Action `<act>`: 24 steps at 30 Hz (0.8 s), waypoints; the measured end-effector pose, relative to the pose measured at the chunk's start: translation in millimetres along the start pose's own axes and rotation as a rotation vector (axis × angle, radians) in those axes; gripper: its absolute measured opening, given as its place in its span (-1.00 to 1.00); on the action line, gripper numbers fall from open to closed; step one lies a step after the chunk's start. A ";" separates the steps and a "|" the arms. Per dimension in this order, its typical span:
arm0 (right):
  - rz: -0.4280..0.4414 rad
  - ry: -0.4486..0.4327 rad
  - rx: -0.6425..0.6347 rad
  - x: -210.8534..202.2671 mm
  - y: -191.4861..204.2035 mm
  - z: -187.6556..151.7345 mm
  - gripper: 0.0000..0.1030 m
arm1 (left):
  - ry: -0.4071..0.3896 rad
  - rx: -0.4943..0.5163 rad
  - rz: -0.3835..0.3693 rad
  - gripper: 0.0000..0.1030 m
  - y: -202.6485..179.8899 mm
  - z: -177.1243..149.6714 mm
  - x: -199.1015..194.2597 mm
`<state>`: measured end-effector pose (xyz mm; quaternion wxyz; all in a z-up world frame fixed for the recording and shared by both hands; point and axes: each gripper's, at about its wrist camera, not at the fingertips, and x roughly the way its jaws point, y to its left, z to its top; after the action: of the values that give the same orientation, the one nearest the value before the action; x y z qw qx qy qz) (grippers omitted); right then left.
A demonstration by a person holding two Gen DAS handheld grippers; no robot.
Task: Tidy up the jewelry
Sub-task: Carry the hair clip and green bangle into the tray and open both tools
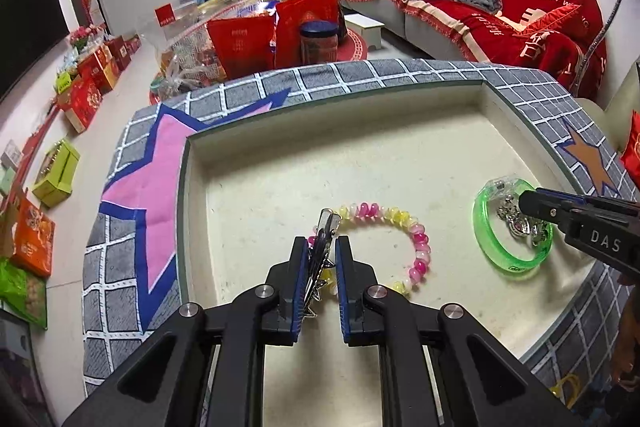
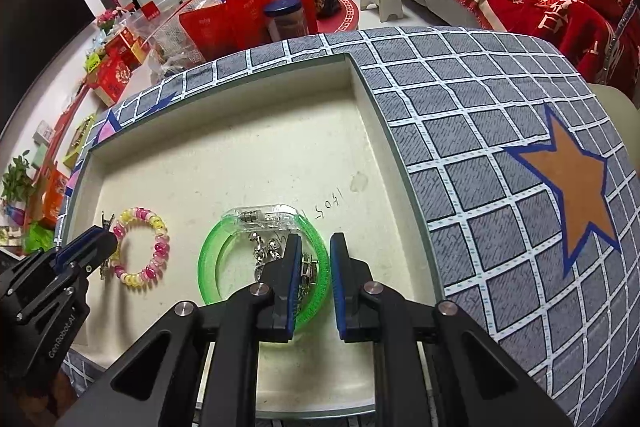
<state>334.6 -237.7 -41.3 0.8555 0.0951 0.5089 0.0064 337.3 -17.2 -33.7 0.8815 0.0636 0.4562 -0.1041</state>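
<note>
A shallow cream tray (image 1: 248, 163) is set on a grey checked cloth (image 2: 472, 99) with star patches; a red-covered sofa (image 1: 520, 11) and gift boxes (image 1: 92, 83) are seen behind. A metal hair clip (image 1: 322, 247) is clamped in the left gripper (image 1: 322, 259), long axis along the fingers, tip pointing away over the pink-yellow bead bracelet (image 1: 400, 231). The right gripper (image 2: 316, 259) is held apart, straddling the rim of the green bangle (image 2: 208, 259), which lies flat with a silver chain (image 2: 266, 247) inside.
</note>
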 end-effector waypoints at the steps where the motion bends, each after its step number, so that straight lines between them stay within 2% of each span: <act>1: 0.001 -0.002 0.002 -0.5 -0.3 0.2 -0.69 | 0.000 0.003 0.006 -0.40 -0.2 0.0 0.0; 7: 0.039 0.000 0.029 -1.8 -5.6 -0.1 -0.62 | -0.003 0.008 0.014 -0.40 -1.1 -1.1 0.0; 10: 0.068 -0.010 0.055 -6.4 -10.2 1.1 -0.23 | -0.010 0.010 0.014 -0.40 -2.2 -2.3 -2.1; 22: 0.127 -0.056 0.061 -30.2 -10.3 1.2 -0.21 | -0.045 0.006 0.023 -0.39 -1.1 1.6 -11.9; 23: 0.139 -0.059 0.068 -32.3 -10.9 1.3 -0.21 | -0.046 0.005 0.023 -0.32 -0.6 1.3 -11.9; 24: 0.147 -0.060 0.074 -33.2 -11.2 1.1 -0.21 | -0.045 0.003 0.023 -0.05 -0.1 1.5 -12.2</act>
<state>318.6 -252.5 -13.8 0.8635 0.1639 0.4746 0.0476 331.6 -16.1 -22.9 0.8926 0.0680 0.4352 -0.0960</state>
